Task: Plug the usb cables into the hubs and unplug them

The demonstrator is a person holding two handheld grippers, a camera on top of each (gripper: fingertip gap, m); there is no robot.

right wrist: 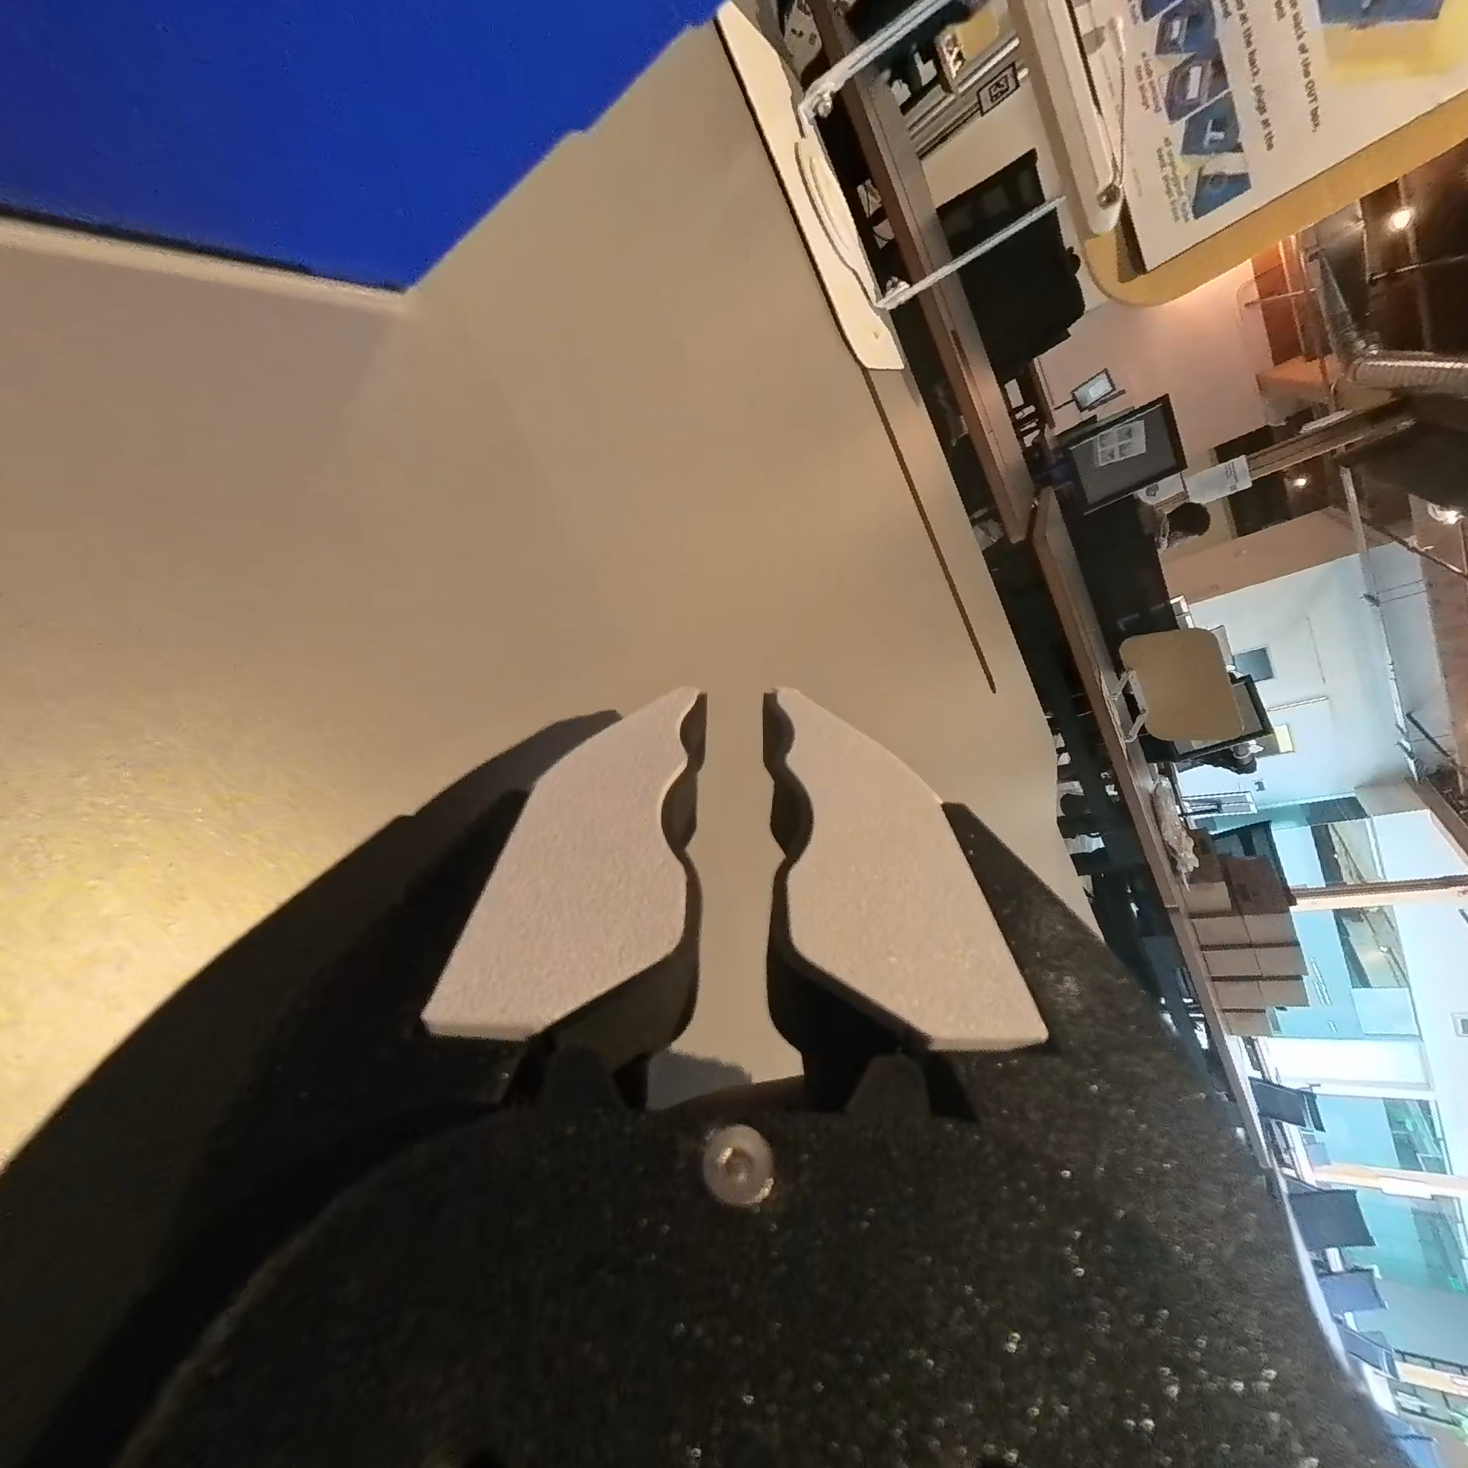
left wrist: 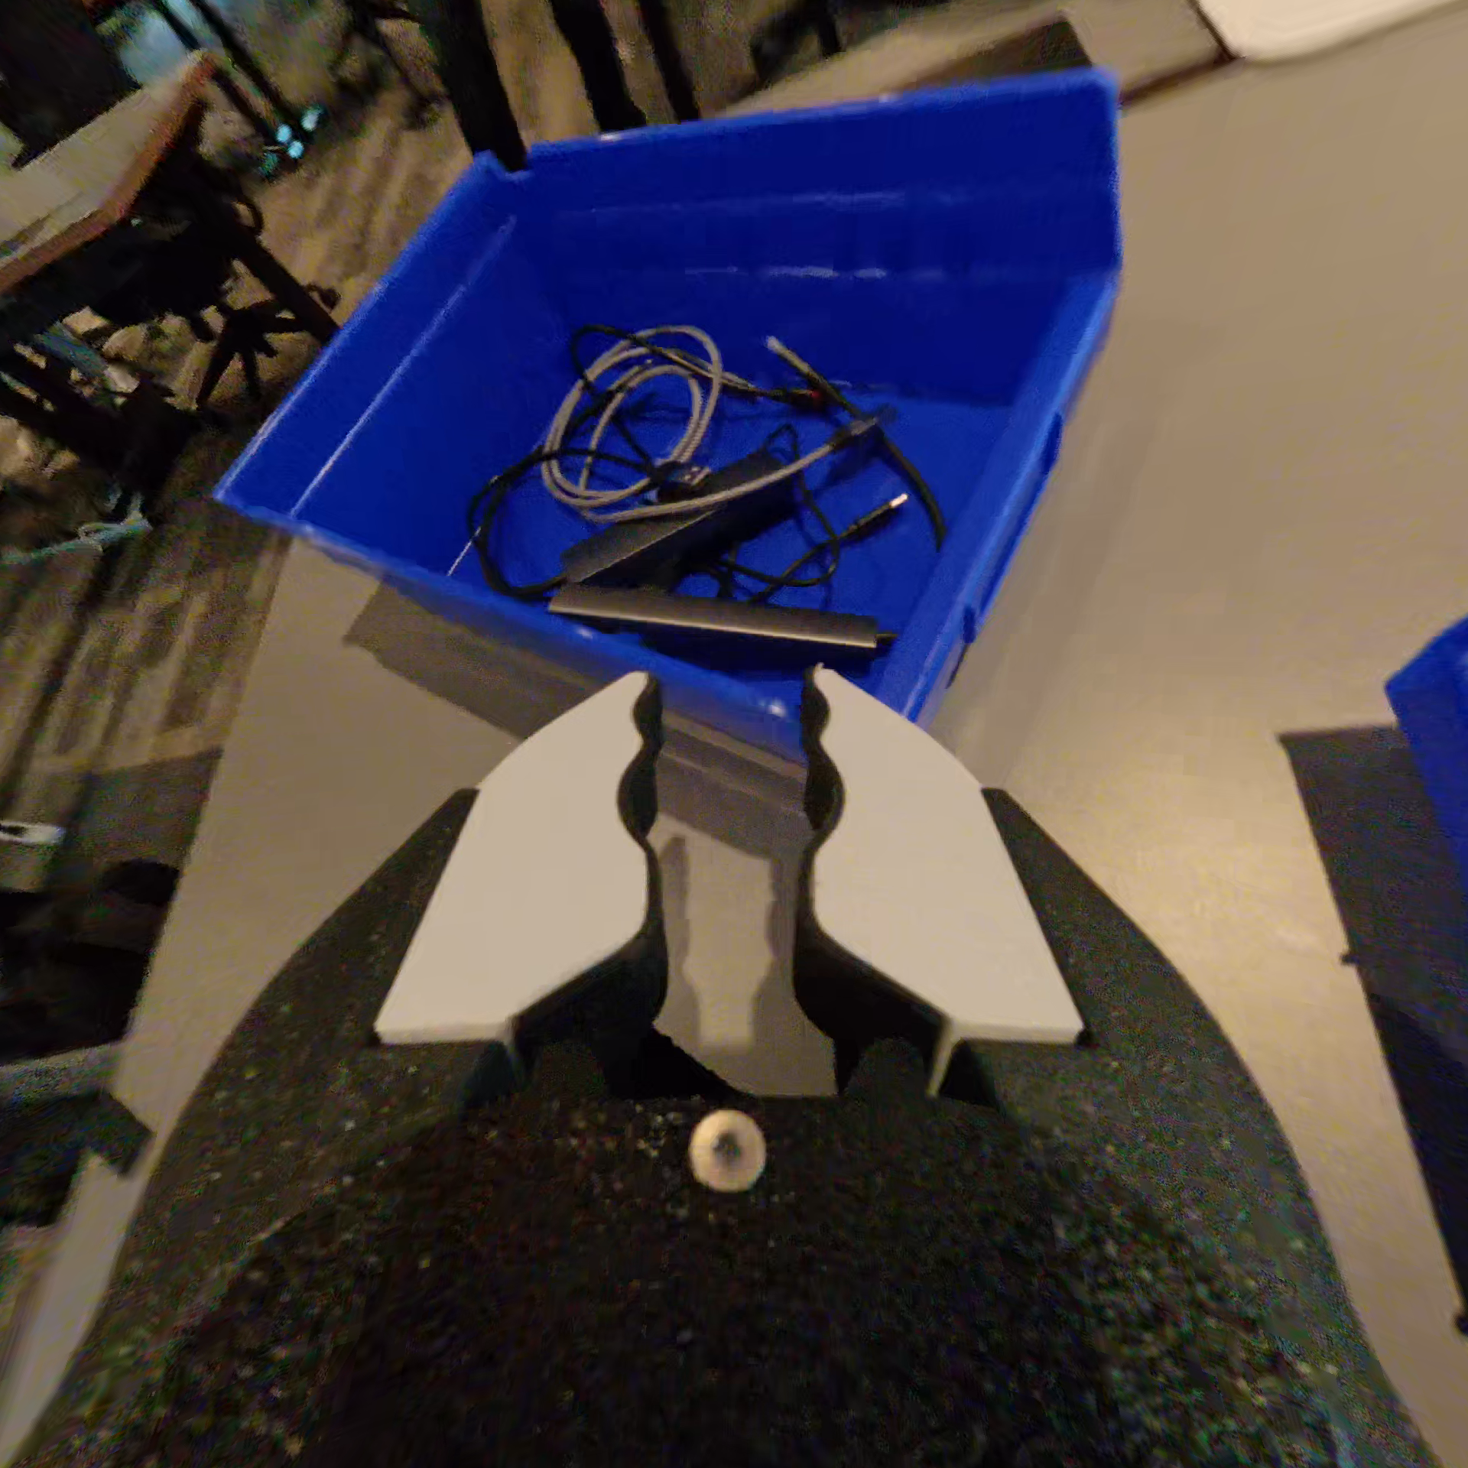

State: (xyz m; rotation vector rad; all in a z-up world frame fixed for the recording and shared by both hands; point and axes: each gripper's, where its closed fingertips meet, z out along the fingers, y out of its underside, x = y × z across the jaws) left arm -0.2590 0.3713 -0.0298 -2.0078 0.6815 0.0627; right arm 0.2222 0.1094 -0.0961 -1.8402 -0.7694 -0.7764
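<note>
- Two claws, both empty: your left gripper [left wrist: 729,683] has its jaws parted w/ nothing between them, hanging just short of the near rim of the blue bin [left wrist: 834,183].
- Right gripper [right wrist: 734,699] has a narrower gap, also holding nothing, rolled sideways over bare table [right wrist: 397,556]; only a blue corner, prob. a bin wall, shows in right wrist view.
- Task stuff is all inside the bin: two dark hubs [left wrist: 719,623], one lying near the front wall, the other just behind it at an angle, w/ a grey braided cable [left wrist: 635,421] coiled and black cables [left wrist: 794,556] looped over and around them.
- Nothing plugged in that I can tell.
- Risks, as I judge them: cables are tangled, so if you pull one plug the hub or the whole knot may come up w/ it.
- Hubs are slim and lie flat, so a shallow pinch could slip off.
- Bin walls are tall; a low approach may knock the rim.
- Left view is blurry, so plug ends are hard to pick out.
</note>
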